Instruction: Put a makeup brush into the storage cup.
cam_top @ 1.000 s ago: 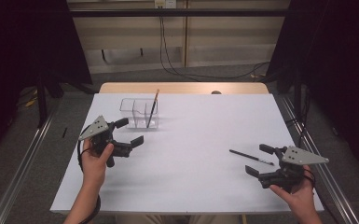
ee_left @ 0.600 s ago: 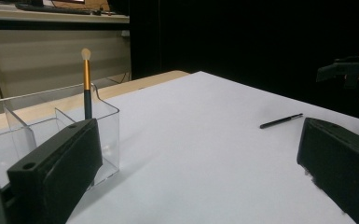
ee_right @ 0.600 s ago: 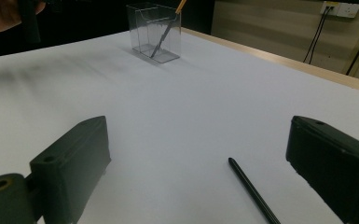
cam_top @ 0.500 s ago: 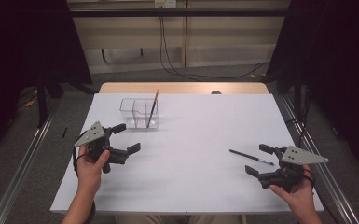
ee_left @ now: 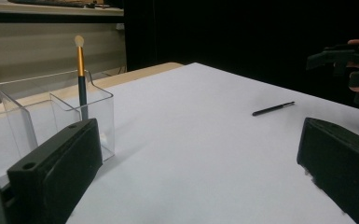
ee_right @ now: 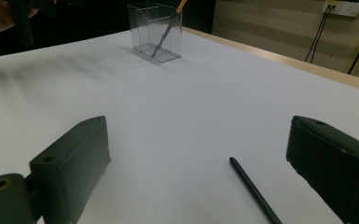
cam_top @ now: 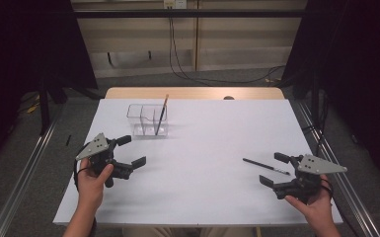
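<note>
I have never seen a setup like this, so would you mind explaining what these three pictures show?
A person sits at a white table, holding a two-jaw tool in each hand. The high view looks down from above; the other two come from cameras riding on each tool. The left hand-held gripper and the right hand-held gripper are both open and hold nothing. A clear divided holder stands on the table with a makeup brush leaning inside. A thin black pencil-like stick lies before the right one.

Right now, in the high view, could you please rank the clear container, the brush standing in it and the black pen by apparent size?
1. Clear container, largest.
2. Brush and black pen: similar length, both thin; I cannot rank them, since the brush leans upright and is foreshortened.
</note>
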Available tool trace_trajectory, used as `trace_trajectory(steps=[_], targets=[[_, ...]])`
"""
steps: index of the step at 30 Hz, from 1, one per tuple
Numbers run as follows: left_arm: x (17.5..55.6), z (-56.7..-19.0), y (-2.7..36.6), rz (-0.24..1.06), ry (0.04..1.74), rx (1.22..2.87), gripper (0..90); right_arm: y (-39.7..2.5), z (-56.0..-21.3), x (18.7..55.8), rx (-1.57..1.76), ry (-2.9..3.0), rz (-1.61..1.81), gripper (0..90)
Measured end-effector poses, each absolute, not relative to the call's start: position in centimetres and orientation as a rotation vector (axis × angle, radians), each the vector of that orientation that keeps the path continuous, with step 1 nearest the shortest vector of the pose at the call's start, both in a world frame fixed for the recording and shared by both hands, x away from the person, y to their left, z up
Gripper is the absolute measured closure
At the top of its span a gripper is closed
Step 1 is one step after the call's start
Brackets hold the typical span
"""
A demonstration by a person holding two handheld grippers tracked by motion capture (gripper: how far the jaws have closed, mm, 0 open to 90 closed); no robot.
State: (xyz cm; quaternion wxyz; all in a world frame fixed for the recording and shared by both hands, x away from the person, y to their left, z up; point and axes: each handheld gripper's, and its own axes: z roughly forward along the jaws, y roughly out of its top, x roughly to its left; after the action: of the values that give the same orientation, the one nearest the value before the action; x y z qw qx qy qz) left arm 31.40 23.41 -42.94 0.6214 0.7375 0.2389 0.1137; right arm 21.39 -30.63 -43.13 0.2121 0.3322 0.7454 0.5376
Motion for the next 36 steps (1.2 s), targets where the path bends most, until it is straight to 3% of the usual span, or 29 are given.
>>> trace_trajectory(steps=[36], targets=[[28.8, -43.8, 27.1, 0.282, 0.592, 1.69, 0.0, -30.7, -43.2, 21.7, 0.948, 2.051, 1.505, 5.3]])
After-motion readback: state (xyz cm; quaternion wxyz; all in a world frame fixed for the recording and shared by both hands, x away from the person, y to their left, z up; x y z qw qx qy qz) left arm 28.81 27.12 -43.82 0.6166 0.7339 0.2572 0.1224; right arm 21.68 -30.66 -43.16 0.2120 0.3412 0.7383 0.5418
